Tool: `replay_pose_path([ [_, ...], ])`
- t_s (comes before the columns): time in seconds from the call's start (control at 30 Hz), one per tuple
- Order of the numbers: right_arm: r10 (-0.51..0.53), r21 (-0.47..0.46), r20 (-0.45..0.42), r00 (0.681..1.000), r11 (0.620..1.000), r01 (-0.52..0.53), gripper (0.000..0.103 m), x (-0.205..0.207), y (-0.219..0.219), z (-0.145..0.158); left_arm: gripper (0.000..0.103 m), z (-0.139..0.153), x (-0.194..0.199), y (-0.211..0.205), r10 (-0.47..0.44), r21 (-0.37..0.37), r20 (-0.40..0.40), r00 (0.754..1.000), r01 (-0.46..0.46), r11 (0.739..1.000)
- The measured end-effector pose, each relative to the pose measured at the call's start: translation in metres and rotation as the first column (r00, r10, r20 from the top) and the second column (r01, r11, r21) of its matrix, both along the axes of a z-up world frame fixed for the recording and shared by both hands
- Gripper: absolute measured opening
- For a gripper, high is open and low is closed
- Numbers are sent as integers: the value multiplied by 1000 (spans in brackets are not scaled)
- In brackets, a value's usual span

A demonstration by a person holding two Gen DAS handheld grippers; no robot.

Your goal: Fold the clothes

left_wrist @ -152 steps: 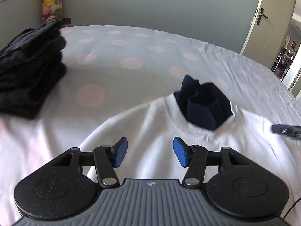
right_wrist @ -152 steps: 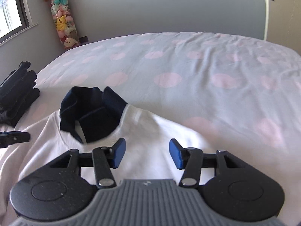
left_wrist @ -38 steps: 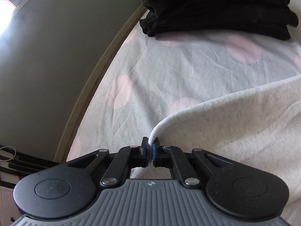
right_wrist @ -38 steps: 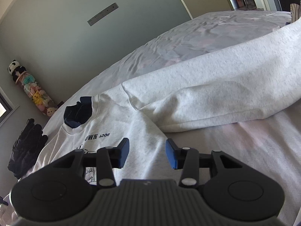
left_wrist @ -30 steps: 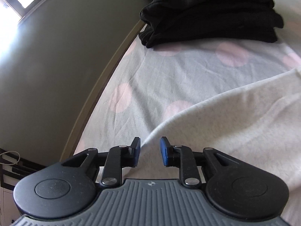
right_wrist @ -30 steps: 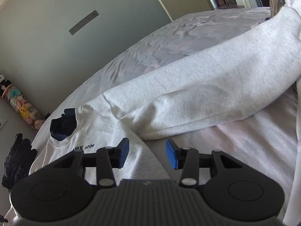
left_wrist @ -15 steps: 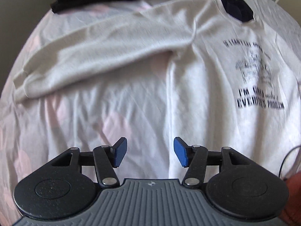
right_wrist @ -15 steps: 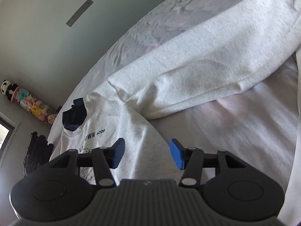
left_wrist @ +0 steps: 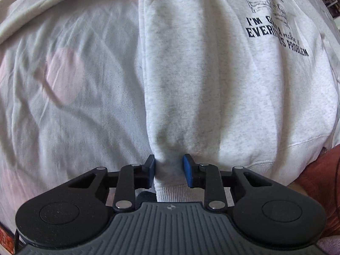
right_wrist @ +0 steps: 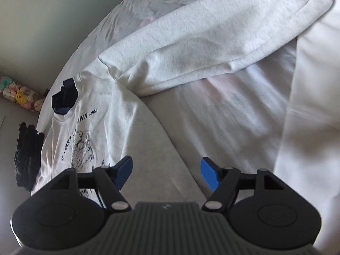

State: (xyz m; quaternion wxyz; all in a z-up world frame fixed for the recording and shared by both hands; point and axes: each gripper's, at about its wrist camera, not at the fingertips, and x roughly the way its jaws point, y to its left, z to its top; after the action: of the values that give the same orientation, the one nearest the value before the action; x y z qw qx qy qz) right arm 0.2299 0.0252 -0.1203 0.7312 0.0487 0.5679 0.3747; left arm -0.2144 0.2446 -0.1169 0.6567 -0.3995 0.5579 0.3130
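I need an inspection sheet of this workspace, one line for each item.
Surface: bed sheet with pale pink dots, wrinkled.
Job's things: white sweatshirt lying print up, sleeve spread out sideways.
Clutter: pile of dark clothes by the bed edge.
Grippers: left gripper closing around the sweatshirt's bottom hem corner; right gripper opening, nothing between its fingers.
Cables: nothing seen.
Surroundings: plush toys against a grey wall.

Right gripper (right_wrist: 166, 173), jaws opening and nothing between them, above white sweatshirt (right_wrist: 119, 114); its sleeve (right_wrist: 201, 48) runs toward 2 o'clock; dark clothes pile (right_wrist: 26, 155) at 9 o'clock.
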Motion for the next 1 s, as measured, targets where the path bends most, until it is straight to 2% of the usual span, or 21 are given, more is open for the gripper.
replay_pose_path([
  [0.03,40,-55,19,999,998,-39,79,-2,-4,7,32,-2,0,0,-19,2,1,1000,19,1000],
  [0.1,153,-215,15,988,966,-146,79,-8,-4,11,32,-3,-3,2,-32,-13,16,999,32,999],
  [0.2,219,-312,-117,969,918,-245,78,-17,-5,6,36,-2,-11,7,-27,-52,42,999,29,998],
  [0.27,254,-397,-156,955,869,-296,76,-25,3,4,48,-2,-18,10,-29,-74,46,999,33,997],
  [0.33,314,-481,-164,935,802,-354,76,-39,19,-3,52,-3,-23,11,-29,-89,50,998,33,995],
  [0.4,366,-540,-173,914,741,-399,71,-52,34,-14,52,-5,-26,9,-21,-100,60,998,27,995],
  [0.43,390,-560,-175,904,716,-418,64,-58,41,-20,52,-4,-26,7,-17,-97,63,998,23,995],
  [0.47,420,-570,-162,893,699,-432,57,-64,47,-25,52,-4,-27,5,-14,-94,65,998,20,995],
  [0.5,449,-587,-143,882,679,-440,56,-70,50,-28,51,-4,-28,3,-10,-91,67,998,16,996],
  [0.57,499,-603,-108,860,655,-456,46,-78,52,-30,38,-2,-27,-2,2,-78,74,997,4,997],
  [0.6,515,-599,-93,852,655,-461,41,-79,50,-28,37,0,-26,-5,14,-73,74,997,-8,997],
  [0.67,494,-539,-74,866,711,-452,13,-73,37,-15,32,6,-22,-13,26,-37,65,998,-23,999],
  [0.77,459,-436,-49,887,789,-433,10,-63,17,5,24,18,-18,-21,45,14,67,997,-46,999],
  [0.87,419,-256,-26,907,875,-412,7,-53,-11,36,21,41,-19,-24,52,54,93,994,-57,997],
  [0.93,408,-186,17,913,898,-398,6,-48,-20,61,20,60,-18,-26,39,90,110,993,-49,995],
  [1.0,409,-152,59,911,905,-397,5,-46,-31,84,20,84,-17,-29,16,134,119,993,-32,991],
])
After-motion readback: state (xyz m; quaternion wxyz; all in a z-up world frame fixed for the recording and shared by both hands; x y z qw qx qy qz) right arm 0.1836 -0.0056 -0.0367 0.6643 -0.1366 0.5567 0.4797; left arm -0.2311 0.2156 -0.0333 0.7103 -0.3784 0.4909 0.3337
